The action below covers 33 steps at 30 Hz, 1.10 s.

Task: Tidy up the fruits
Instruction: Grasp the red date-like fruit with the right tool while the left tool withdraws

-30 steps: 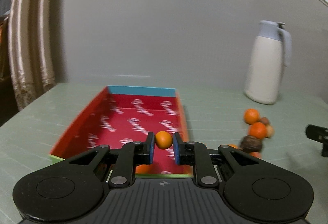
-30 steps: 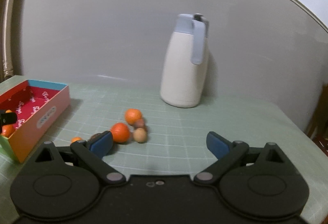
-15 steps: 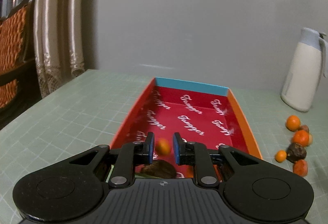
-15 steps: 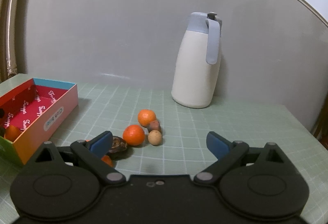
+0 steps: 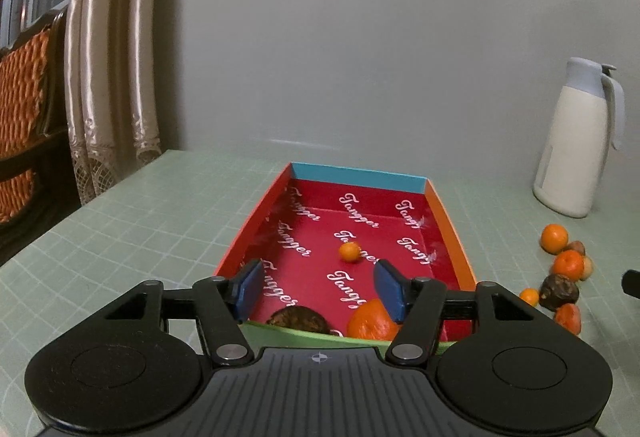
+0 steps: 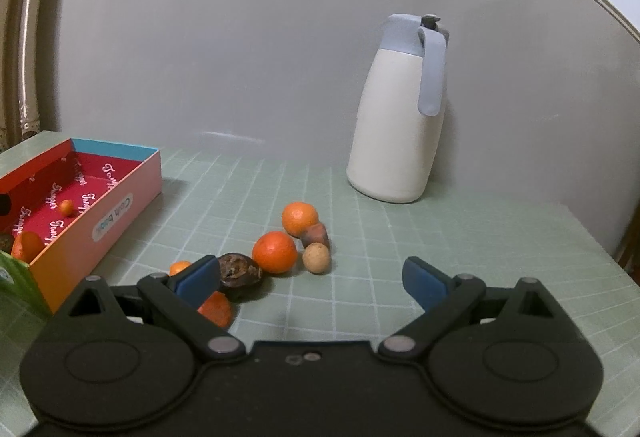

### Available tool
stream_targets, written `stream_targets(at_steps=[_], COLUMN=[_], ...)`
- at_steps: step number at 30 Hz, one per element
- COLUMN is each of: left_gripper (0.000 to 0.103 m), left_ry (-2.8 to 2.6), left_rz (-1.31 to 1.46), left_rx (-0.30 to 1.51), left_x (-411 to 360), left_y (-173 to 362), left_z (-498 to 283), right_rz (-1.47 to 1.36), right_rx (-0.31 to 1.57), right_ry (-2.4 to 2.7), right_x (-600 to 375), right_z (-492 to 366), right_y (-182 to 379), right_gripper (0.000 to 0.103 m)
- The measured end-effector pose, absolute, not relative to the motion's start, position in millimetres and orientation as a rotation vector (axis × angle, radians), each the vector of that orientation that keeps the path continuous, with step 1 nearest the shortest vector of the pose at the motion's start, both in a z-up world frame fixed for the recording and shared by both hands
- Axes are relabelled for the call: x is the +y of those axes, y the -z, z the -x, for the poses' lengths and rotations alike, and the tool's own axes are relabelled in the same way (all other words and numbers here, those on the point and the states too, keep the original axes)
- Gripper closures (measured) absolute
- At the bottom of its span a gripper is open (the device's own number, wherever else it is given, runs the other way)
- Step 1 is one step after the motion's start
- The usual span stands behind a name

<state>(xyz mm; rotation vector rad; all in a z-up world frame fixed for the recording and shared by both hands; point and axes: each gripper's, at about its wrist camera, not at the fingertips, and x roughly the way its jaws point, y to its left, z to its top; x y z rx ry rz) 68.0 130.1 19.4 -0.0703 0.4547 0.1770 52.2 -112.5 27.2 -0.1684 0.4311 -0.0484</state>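
Observation:
A red-lined cardboard box (image 5: pixel 450 233) (image 6: pixel 120 205) lies on the green mat. A small orange fruit (image 5: pixel 349 251) (image 6: pixel 66 206) rests loose on its floor. Near its front wall sit a bigger orange (image 5: pixel 370 323) and a dark wrinkled fruit (image 5: pixel 300 319). My left gripper (image 5: pixel 320 287) hovers over the box's near end, its jaws opening with nothing between them. To the right of the box lies a heap of fruit: oranges (image 6: pixel 275 252), a dark fruit (image 6: pixel 239 270), a tan ball (image 6: pixel 316 257). My right gripper (image 6: pixel 308 279) stands open just in front of that heap.
A white jug with a grey lid (image 6: pixel 396 125) (image 5: pixel 576 141) stands at the back right near the wall. Curtains (image 5: pixel 108 77) and a wicker chair (image 5: pixel 24 109) lie past the table's left edge. Bare green mat (image 6: pixel 460 237) stretches right of the fruit heap.
The left gripper let go of the small orange fruit, which now lies on the box floor, and its jaws spread apart. Its view swung left along the box. The right gripper edged closer to the heap.

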Motion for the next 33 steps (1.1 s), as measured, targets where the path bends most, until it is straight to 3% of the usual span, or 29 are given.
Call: stream_targets(at_steps=[3, 8, 12, 16, 33], left_gripper=[0.042, 0.042, 0.042, 0.042, 0.042], left_ry=[-0.177, -0.185, -0.2, -0.206, -0.283], left_rz=[0.067, 0.071, 0.075, 0.087, 0.119], left_rx=[0.458, 0.458, 0.458, 0.454, 0.441], left_x=[130.1, 134.9, 142.2, 151.1, 192.8], left_y=[-19.8, -20.8, -19.7, -18.8, -15.7], left_z=[-65.9, -63.9, -62.0, -59.3, -43.0], right_rz=[0.162, 0.16, 0.161, 0.156, 0.121], right_rx=[0.428, 0.449, 0.49, 0.53, 0.664], right_ry=[0.042, 0.035, 0.014, -0.017, -0.011], right_x=[-109.3, -101.2, -92.9, -81.8, -61.1], right_z=[-52.4, -56.8, -62.3, -67.8, -90.0], right_y=[-26.6, -21.5, -13.4, -6.8, 15.3], right_gripper=[0.006, 0.02, 0.023, 0.037, 0.073])
